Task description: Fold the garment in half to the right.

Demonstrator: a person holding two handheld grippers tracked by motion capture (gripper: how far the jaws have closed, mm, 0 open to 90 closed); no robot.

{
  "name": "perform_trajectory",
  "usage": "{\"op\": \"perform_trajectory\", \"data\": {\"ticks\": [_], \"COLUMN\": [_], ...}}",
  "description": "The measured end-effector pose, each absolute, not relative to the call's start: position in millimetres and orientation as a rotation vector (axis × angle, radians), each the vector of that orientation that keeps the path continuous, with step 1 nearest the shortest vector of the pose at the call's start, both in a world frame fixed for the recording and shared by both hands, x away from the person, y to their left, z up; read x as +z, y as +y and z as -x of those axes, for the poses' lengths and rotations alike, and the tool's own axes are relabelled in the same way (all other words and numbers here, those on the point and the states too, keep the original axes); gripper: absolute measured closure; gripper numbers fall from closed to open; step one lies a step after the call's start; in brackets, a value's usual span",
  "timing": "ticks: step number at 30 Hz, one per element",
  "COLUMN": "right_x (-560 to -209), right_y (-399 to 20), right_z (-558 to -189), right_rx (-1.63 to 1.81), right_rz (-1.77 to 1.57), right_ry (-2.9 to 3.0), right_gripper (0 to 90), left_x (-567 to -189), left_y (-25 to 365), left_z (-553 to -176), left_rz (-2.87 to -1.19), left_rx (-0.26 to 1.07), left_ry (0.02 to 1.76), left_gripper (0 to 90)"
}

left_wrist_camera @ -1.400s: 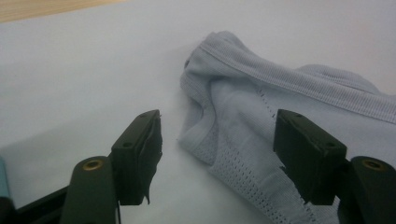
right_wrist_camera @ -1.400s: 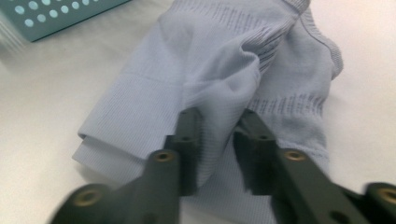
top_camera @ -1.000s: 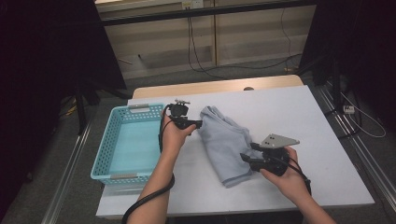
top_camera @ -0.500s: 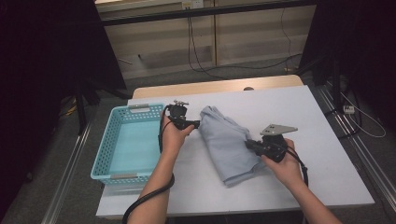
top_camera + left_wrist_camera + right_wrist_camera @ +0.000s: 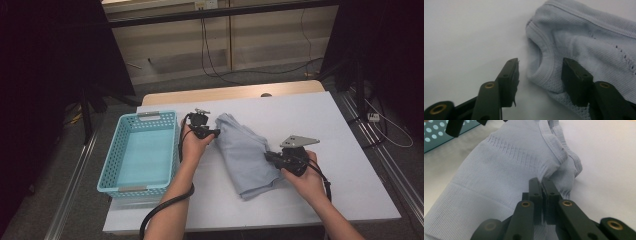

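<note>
A folded pale blue garment point(image 5: 246, 152) is laid on the white table point(image 5: 345, 130), just right of the blue basket point(image 5: 140, 150). The right gripper point(image 5: 270, 156) is clenched on a fold at the garment's right edge. The left gripper point(image 5: 215, 133) is placed at the upper left edge; its jaws have just been closing, with a ribbed hem between them, not yet pinched.
</note>
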State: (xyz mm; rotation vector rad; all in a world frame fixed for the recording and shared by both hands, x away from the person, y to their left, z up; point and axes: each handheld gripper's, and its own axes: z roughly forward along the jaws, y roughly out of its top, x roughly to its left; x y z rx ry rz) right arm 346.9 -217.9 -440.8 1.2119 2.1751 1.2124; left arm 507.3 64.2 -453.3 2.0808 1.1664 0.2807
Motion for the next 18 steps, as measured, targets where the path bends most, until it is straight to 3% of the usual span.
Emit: {"op": "perform_trajectory", "data": {"ticks": [7,18], "right_x": [-440,-445], "right_y": [-218,-221], "right_z": [-348,-351], "right_rx": [1.232,1.229], "right_rz": [-1.221,-1.244], "right_ry": [2.170,2.179], "right_gripper": [86.9,87.9], "left_x": [-456,-433], "left_y": [62,84], "left_z": [-507,-514], "left_rz": [-2.116,-2.039], "left_rx": [0.245,0.234], "left_ry": [1.212,1.294], "left_gripper": [76.6,84.4]}}
